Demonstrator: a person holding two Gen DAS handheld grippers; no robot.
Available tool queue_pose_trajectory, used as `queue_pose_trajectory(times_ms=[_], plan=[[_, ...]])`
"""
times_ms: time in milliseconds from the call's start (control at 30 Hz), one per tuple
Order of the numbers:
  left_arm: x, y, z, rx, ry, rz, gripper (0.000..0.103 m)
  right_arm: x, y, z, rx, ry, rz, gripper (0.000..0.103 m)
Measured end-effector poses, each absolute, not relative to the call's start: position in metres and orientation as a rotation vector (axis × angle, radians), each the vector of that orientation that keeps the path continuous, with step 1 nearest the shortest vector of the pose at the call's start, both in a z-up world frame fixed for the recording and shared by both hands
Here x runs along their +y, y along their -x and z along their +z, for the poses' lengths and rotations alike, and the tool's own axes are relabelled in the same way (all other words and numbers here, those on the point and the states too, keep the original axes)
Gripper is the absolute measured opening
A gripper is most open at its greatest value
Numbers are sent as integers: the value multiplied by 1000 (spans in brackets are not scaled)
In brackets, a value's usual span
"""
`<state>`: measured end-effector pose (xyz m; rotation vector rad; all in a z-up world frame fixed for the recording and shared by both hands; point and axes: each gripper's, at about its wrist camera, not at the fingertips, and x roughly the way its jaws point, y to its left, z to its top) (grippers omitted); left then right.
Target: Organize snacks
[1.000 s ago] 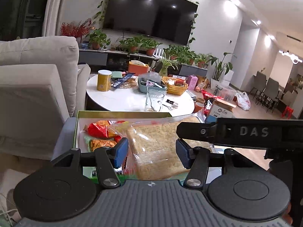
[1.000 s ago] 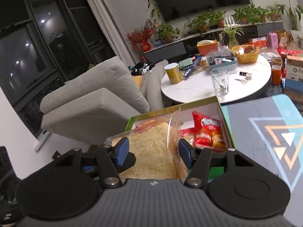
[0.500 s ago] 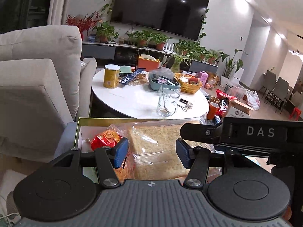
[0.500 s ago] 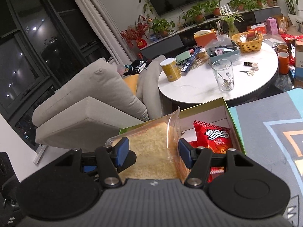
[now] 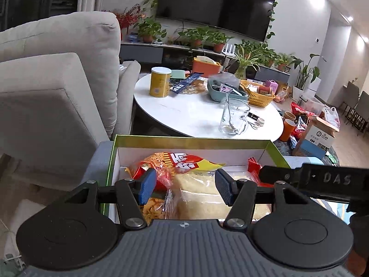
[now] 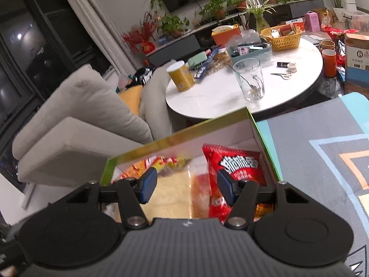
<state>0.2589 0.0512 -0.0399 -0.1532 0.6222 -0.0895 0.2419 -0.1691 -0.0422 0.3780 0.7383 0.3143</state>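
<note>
Two handheld grippers poised over green-rimmed cardboard box [image 5: 189, 141] with white interior. Left gripper [image 5: 183, 189] jaws apart, clear plastic bag of pale crumbly snack [image 5: 203, 198] lying in box between and below blue pads, not gripped. Right gripper [image 6: 187, 185] likewise spread above same bag [image 6: 170, 198]. Orange-red snack packet [image 5: 175, 161] ahead-left of left gripper; red chip packet [image 6: 233, 164] ahead-right of right gripper. Round white table [image 5: 198, 113] beyond box, clear glass mug [image 5: 234, 116] on it.
</note>
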Motion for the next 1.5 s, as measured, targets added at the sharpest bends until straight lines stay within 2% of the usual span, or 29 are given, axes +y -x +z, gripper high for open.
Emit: queue_pose_trajectory(times_ms=[633,933,1500], plan=[[34,-193,-7,561,78,-91,63,-174,-181,-6,670,-280,333,41],[22,-142,14,503,45,-100,68,-184,-141,9,656,-289,349,45],[17,-65,31,435,21,-116,71,-191,-76,22,610,-245,374,45]])
